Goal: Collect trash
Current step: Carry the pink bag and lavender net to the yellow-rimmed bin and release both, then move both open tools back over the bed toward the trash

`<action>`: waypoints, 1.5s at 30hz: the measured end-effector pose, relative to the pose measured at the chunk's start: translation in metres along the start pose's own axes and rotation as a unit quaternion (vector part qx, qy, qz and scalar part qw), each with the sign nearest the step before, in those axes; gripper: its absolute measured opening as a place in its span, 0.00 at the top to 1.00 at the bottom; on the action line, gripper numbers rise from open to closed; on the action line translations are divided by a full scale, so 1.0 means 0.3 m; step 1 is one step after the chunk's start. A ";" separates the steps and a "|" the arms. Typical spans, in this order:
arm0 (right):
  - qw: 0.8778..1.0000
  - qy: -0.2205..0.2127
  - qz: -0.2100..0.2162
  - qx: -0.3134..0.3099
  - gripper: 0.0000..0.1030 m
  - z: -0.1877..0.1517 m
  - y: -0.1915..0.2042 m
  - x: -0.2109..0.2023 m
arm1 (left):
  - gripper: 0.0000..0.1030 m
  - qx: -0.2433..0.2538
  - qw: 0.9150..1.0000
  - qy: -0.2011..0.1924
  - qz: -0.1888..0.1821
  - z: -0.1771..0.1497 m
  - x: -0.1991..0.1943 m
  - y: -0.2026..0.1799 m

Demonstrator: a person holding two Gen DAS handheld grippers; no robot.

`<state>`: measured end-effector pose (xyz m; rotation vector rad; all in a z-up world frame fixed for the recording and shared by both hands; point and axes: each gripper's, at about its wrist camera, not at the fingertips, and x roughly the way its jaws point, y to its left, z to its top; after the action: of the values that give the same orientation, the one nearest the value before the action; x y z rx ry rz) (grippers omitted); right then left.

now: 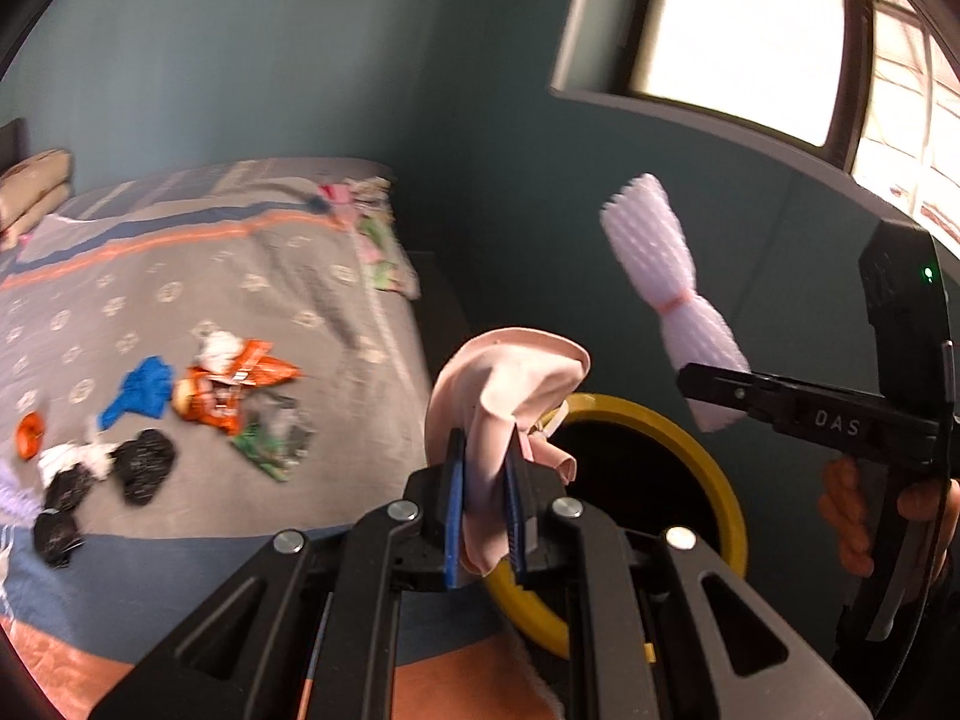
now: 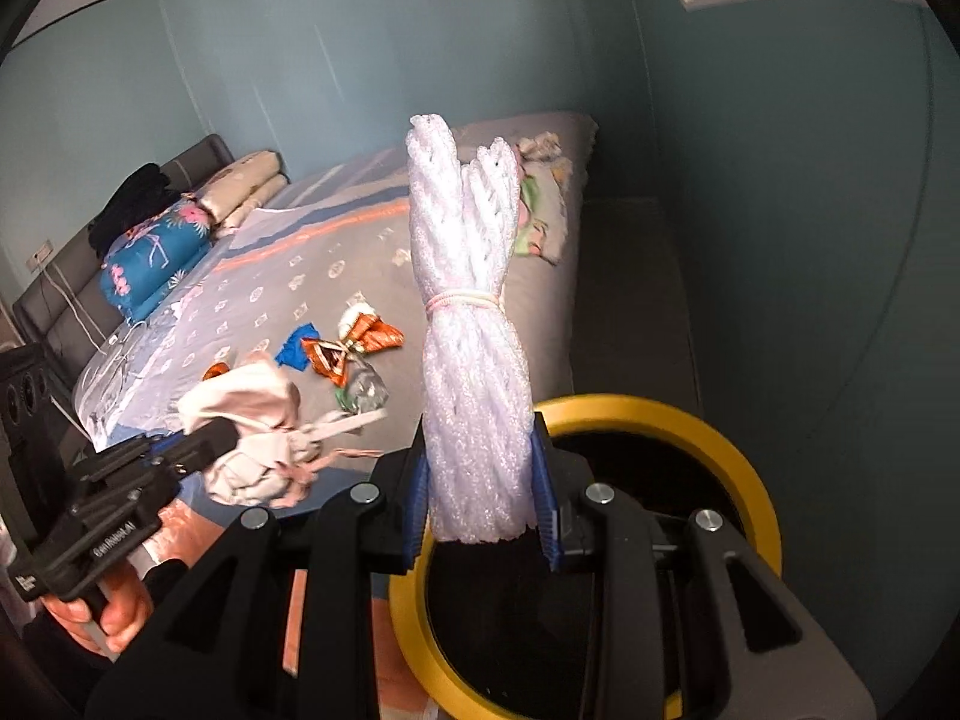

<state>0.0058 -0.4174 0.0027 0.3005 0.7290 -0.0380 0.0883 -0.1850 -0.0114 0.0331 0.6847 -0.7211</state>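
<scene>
We hold both grippers over the bin beside the bed [image 1: 198, 276]. Only the right wrist view shows the head of the bed, with its grey headboard [image 2: 198, 162], a blue flowered bundle [image 2: 150, 258] and beige pillows [image 2: 246, 186]; only the left wrist view shows the bright window [image 1: 738, 30] high on the teal wall. The left view also takes in black crumpled pieces [image 1: 144, 465] near the bed's near edge, which the right view hides behind our left gripper.

The yellow-rimmed bin [image 1: 714, 468] stands off the bed's side edge, close under both grippers. Its inside is dark and we cannot tell what lies in it.

Our right gripper [image 2: 480, 510] is clamped on a bundle of white foam netting [image 2: 474, 324], tied round the middle with a pale band and standing upright above the bin's rim. Our left gripper [image 1: 486, 522] is closed tight on a crumpled pink cloth [image 1: 510, 384], held just over the bin's near rim.

Still on the bedspread, toward its near edge, lie an orange wrapper [image 1: 234, 384], a blue scrap [image 1: 144, 390], a green and silver wrapper [image 1: 276, 438] and a small orange cap [image 1: 30, 432].
</scene>
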 end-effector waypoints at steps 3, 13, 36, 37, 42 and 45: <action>1.000 0.008 -0.011 0.009 0.72 -0.020 -0.039 -0.004 | 0.89 0.014 1.000 0.017 -0.020 -0.008 0.057 -0.057; 0.998 0.025 0.018 0.051 0.71 -0.052 -0.125 0.023 | 0.89 0.026 0.995 0.079 -0.060 -0.064 0.198 -0.155; 0.995 -0.041 0.008 0.092 0.36 -0.043 -0.214 -0.033 | 0.31 0.014 0.998 0.051 -0.034 -0.065 0.139 -0.091; 0.995 -0.045 0.010 0.088 0.35 -0.040 -0.207 -0.033 | 0.28 0.012 0.999 0.044 -0.026 -0.061 0.127 -0.076; 0.996 -0.072 0.020 0.054 0.28 -0.017 -0.128 -0.034 | 0.19 -0.002 1.000 0.009 0.009 -0.040 0.050 0.004; 0.996 -0.087 0.027 0.026 0.23 -0.002 -0.055 -0.037 | 0.15 -0.004 0.999 -0.012 0.036 -0.032 0.001 0.055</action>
<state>-0.0051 -0.4339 0.0054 0.3621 0.5473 -0.0324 0.0931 -0.1700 -0.0225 0.0418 0.6601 -0.6481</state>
